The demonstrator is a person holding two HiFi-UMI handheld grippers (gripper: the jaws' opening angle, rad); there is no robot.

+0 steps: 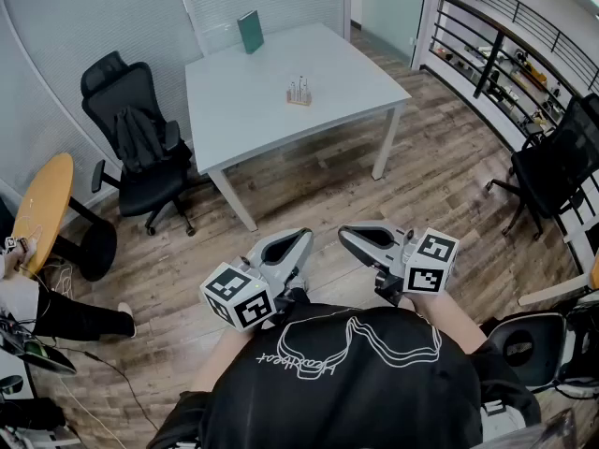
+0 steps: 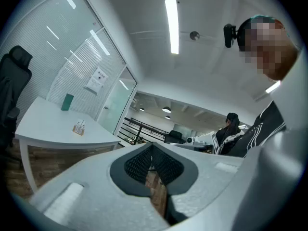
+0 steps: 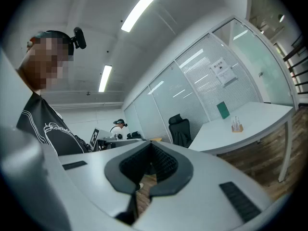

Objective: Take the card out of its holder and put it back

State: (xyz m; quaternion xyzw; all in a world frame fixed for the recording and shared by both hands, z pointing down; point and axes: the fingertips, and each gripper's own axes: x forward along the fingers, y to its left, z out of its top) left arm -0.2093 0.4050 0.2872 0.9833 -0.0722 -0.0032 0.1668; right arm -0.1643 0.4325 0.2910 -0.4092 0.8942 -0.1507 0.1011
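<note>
A small wooden holder point(image 1: 299, 94) with clear upright cards stands near the middle of the white table point(image 1: 245, 106), far ahead of me. It also shows as a small shape in the left gripper view point(image 2: 79, 127) and the right gripper view point(image 3: 236, 126). Both grippers are held close to the person's chest, well short of the table. The left gripper point(image 1: 303, 238) point(image 2: 152, 148) has its dark pads meeting at the tips with nothing between them. The right gripper point(image 1: 344, 236) point(image 3: 150, 147) is likewise shut and empty.
A green upright board point(image 1: 250, 32) stands at the table's far edge. A black office chair point(image 1: 136, 138) sits left of the table, another chair point(image 1: 560, 165) by the railing at right. A round wooden table point(image 1: 42, 209) and a seated person's leg point(image 1: 75, 314) are at left.
</note>
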